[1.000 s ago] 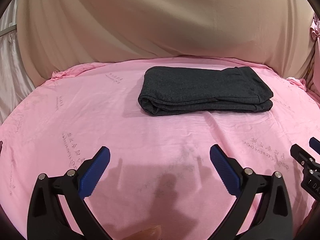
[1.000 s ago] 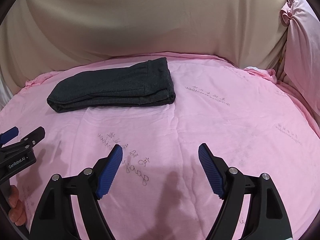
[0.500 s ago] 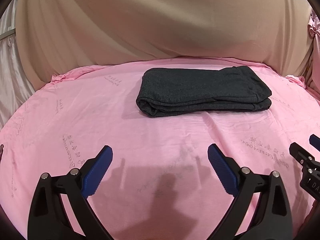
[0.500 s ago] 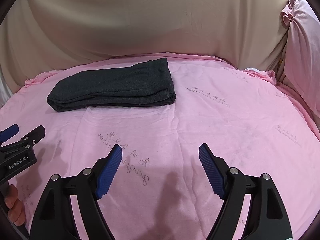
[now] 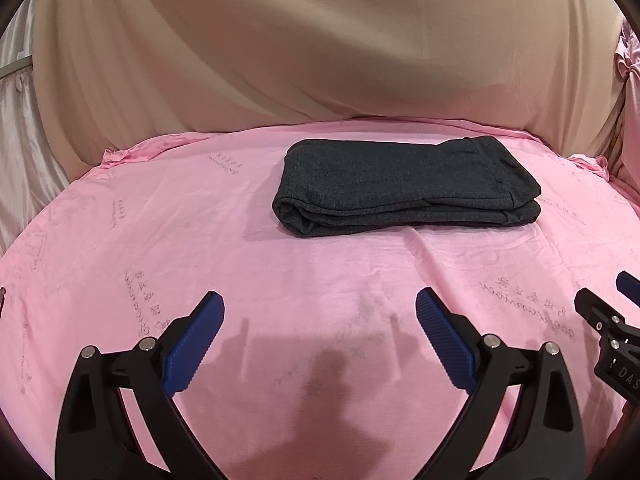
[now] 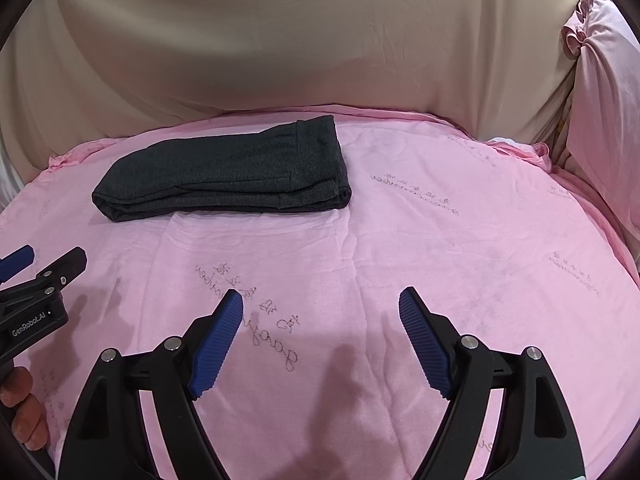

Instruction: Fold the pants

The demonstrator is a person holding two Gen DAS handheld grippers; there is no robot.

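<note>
Pink printed sheet (image 5: 280,272) over flat surface, beige draped cloth (image 5: 320,48) behind, pink bunched fabric (image 6: 600,92) at right, soft light

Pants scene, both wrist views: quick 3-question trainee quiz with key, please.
1. True or false: the dark grey pants lie folded on the pink sheet.
2. The left gripper is: A) clamped on the pants B) open, holding nothing C) gripping the sheet.
3. Fill in: in the right wrist view, the pants lie ahead of the right gripper and to its ____.

Key: 1 true. 2 B; its blue fingers stand wide apart over bare sheet, short of the pants. 3 left; the right gripper is open too, nothing between its fingers.
</note>
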